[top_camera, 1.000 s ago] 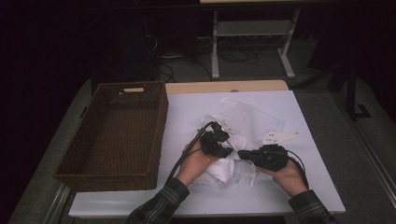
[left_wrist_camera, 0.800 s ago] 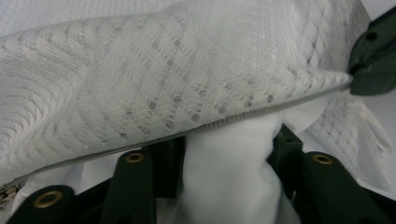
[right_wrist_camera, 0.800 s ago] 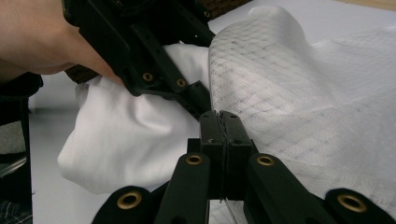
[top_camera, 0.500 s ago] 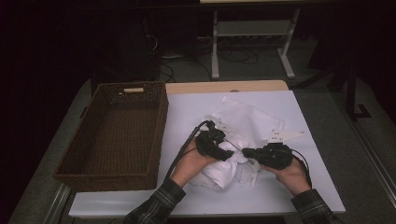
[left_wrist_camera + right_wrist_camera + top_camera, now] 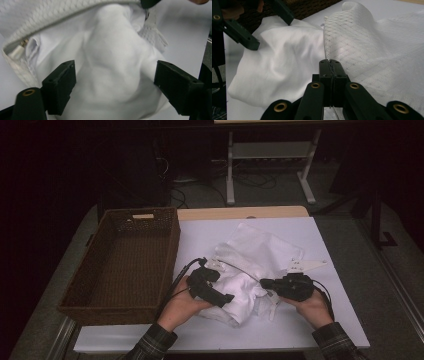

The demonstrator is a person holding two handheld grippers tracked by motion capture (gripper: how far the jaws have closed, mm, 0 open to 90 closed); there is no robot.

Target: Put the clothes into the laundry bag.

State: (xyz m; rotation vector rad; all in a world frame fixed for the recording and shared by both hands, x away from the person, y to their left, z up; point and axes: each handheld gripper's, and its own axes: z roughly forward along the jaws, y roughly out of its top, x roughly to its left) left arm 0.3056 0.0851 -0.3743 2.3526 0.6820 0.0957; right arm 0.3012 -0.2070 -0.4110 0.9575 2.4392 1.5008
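Left gripper (image 5: 223, 298) has just been opening, jaws wide astride the white garment (image 5: 250, 270) beside the basket (image 5: 120, 260); right gripper (image 5: 329, 62) clamps a thin edge, which may slip free under tension.

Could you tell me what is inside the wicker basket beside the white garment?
The wicker basket shows only its bare woven floor; nothing lies in it. Its near wall hides a strip of the floor just behind it. The white garment lies outside on the table.
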